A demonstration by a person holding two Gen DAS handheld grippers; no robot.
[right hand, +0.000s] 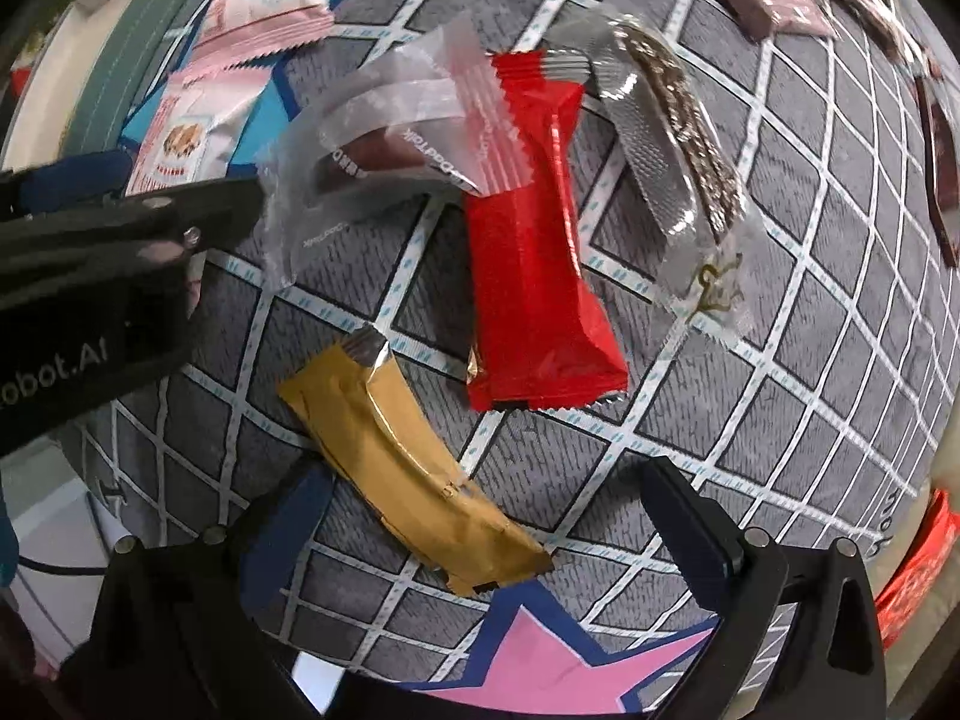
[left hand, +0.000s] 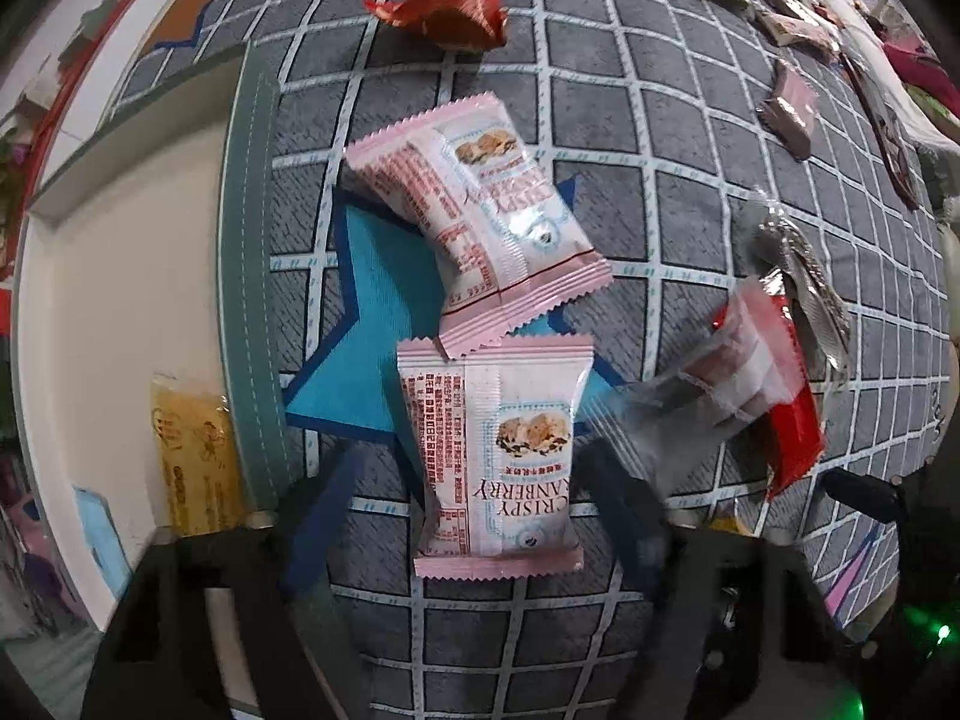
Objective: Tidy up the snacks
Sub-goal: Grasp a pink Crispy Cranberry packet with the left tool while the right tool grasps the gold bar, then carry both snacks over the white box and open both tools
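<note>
Grid-patterned mat [right hand: 780,360] carried most snacks loose: sorting looked barely begun. Two pink cranberry packets [left hand: 492,450] lay on the blue star [left hand: 366,360]; red bar [right hand: 534,264] and gold bar [right hand: 414,468] mid-mat. Left gripper [left hand: 474,516] spread wide around the nearer packet. Right gripper [right hand: 486,534] wide, empty, above the gold bar.

Two pink cranberry packets [left hand: 480,324] overlap a blue star [left hand: 366,360].

Two pink cranberry packets [left hand: 480,222] overlap on my blue star, sealed, lying flat. Right of them: clear-wrapped bar [right hand: 384,132] across red bar [right hand: 534,240]; gold bar [right hand: 408,468] nearest.
</note>
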